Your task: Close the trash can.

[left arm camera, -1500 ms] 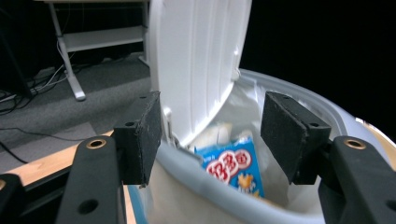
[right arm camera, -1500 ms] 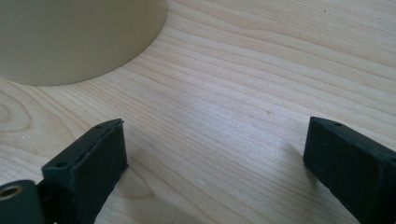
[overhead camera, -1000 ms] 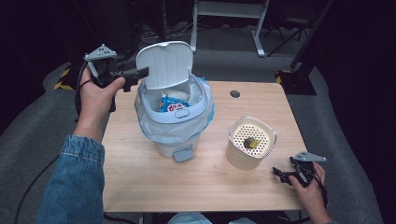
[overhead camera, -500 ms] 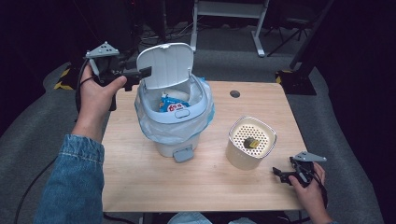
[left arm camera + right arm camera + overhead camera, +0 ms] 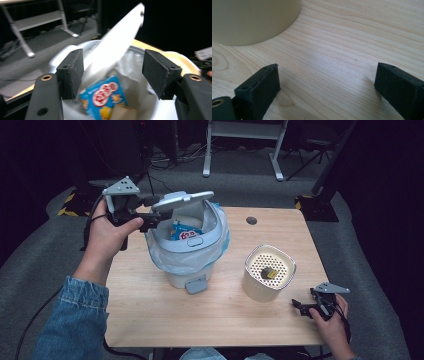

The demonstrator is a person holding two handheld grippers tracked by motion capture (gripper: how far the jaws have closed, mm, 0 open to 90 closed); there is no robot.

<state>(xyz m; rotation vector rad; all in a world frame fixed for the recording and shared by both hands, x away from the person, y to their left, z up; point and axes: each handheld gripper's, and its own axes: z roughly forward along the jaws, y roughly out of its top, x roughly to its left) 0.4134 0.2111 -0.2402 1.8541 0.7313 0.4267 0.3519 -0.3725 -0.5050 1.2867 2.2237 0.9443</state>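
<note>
Left claw point(image 5: 156, 215), held in a hand point(image 5: 111, 236) at the rear left of the surface point(image 5: 150, 320), stands with its jaws apart and has just been opening; the pale grey lid point(image 5: 182, 200) of the small pedal bin point(image 5: 186, 247) passes between the jaws in the left gripper view, blurred, and the pads do not press on it. From above, that lid lies nearly level over the bin's mouth, tipped only a little. Inside the bin, which is lined with a clear bag point(image 5: 165, 262) folded over its rim, sits a blue snack packet point(image 5: 105, 96) with red-and-white round marks and yellow figures; its lettering is too blurred to read. A tan piece point(image 5: 122, 112) lies just beside the packet. A grey pedal point(image 5: 196, 285) juts from the bin's foot toward the person. Well to the right stands a cream cylindrical container point(image 5: 269, 272) with a perforated top, a small dark and yellow thing point(image 5: 270, 272) resting on it. Near that, at the front right corner, the right claw point(image 5: 300, 306) rests low over the wood with its jaws spread wide and nothing between them. A denim sleeve point(image 5: 70, 320) covers the left forearm.
</note>
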